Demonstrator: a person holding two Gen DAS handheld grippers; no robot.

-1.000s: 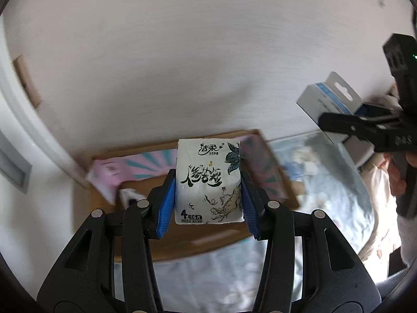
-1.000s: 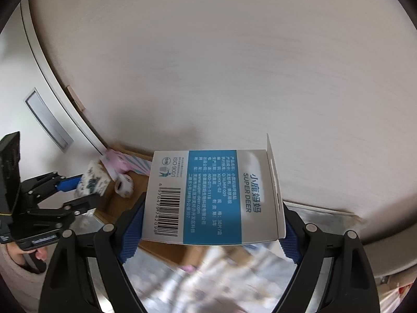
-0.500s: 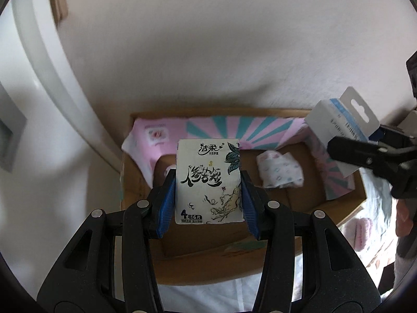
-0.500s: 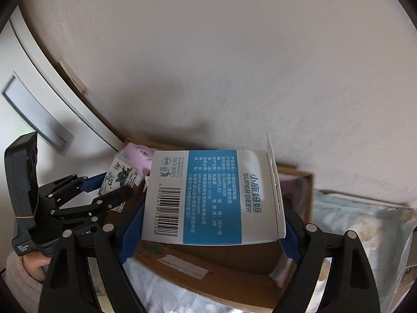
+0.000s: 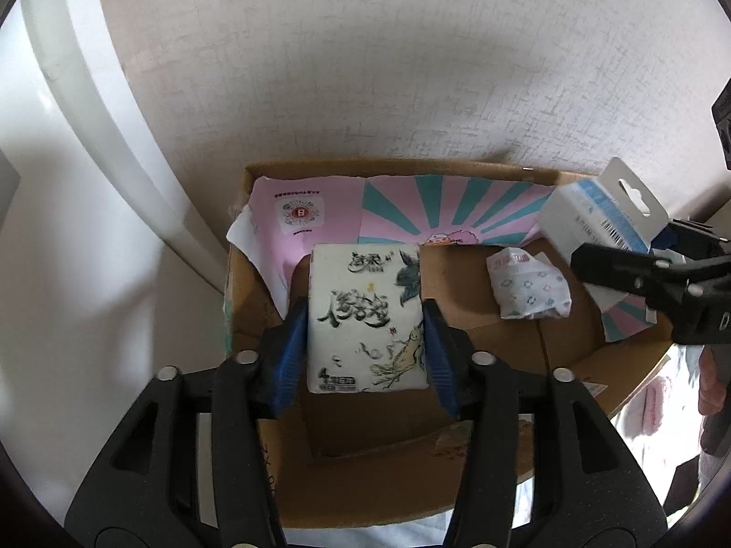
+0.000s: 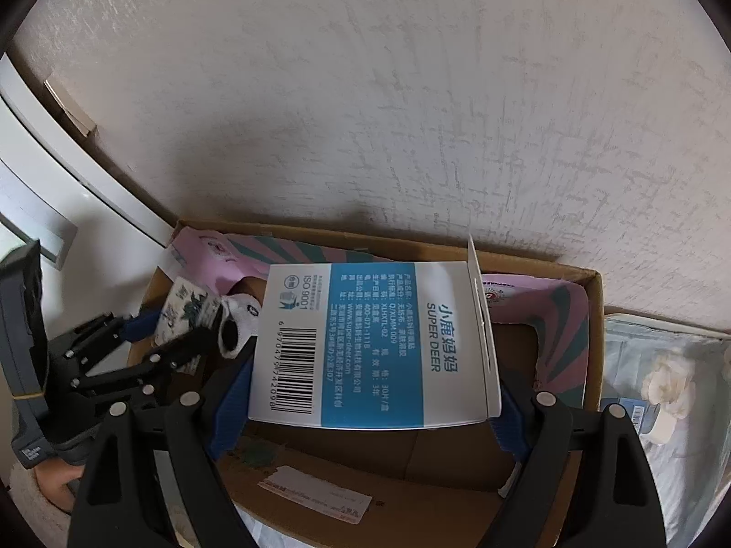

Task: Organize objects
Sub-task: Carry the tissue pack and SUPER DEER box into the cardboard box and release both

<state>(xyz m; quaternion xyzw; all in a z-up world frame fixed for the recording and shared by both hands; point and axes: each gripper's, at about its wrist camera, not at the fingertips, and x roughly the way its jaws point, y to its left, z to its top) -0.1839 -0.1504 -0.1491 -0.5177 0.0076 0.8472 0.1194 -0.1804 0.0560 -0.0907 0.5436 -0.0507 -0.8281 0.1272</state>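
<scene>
My left gripper (image 5: 364, 324) is shut on a white tissue pack (image 5: 365, 315) with ink-style drawings and holds it over the left part of an open cardboard box (image 5: 411, 470). My right gripper (image 6: 365, 379) is shut on a blue and white carton (image 6: 370, 342) with a barcode and holds it over the same box (image 6: 589, 319). The carton (image 5: 598, 214) and right gripper also show at the right of the left wrist view. The left gripper with its pack (image 6: 182, 310) shows at the left of the right wrist view.
The box stands against a white textured wall (image 5: 365, 68). A pink and teal paper (image 5: 411, 201) lines its back, and a small crumpled patterned packet (image 5: 525, 290) lies inside. A white door frame (image 5: 91, 91) is to the left. Patterned bedding (image 6: 662, 365) lies right of the box.
Both grippers have moved in over the box and tilted down toward it. Each still holds its item. The box now fills the lower half of both views.
</scene>
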